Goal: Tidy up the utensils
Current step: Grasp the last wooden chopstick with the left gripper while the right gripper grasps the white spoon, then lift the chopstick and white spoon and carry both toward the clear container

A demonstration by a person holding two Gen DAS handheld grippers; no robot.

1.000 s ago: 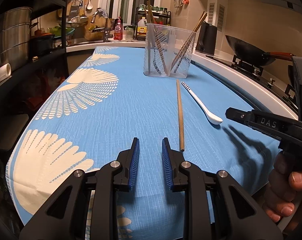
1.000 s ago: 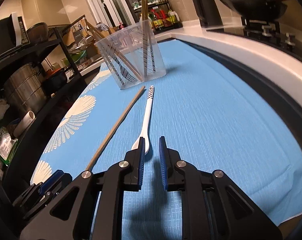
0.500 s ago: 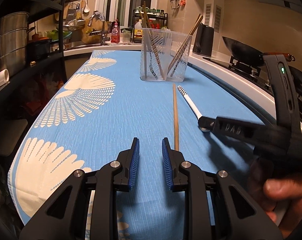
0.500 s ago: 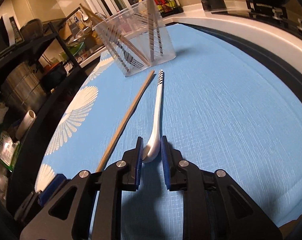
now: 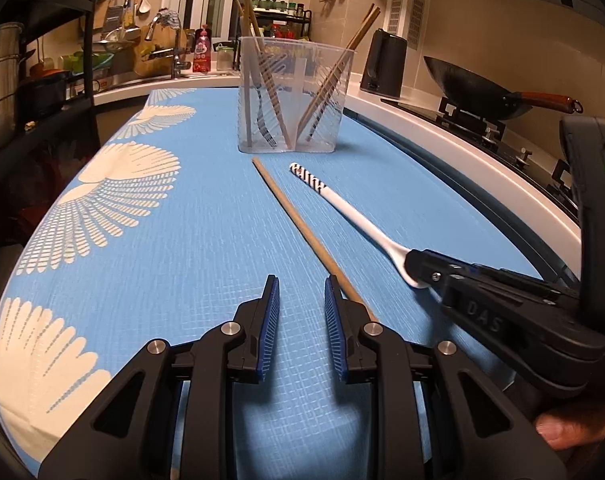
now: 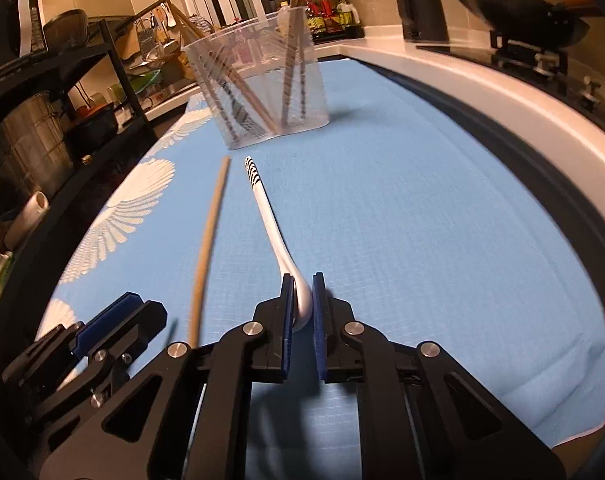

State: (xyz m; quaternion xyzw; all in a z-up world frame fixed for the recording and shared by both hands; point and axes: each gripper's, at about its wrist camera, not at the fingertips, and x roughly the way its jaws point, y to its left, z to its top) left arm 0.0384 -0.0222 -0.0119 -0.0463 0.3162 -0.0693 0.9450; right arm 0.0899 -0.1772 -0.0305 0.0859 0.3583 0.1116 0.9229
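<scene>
Right wrist view: the right gripper [image 6: 302, 300] clamped the white spoon [image 6: 268, 216]; the left gripper [image 5: 301, 312] gaped beside a chopstick [image 5: 302, 228].

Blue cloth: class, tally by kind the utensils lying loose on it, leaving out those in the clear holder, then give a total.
Wooden chopstick: 1
White spoon, bowl end between the right gripper fingers: 1
Total: 2
</scene>
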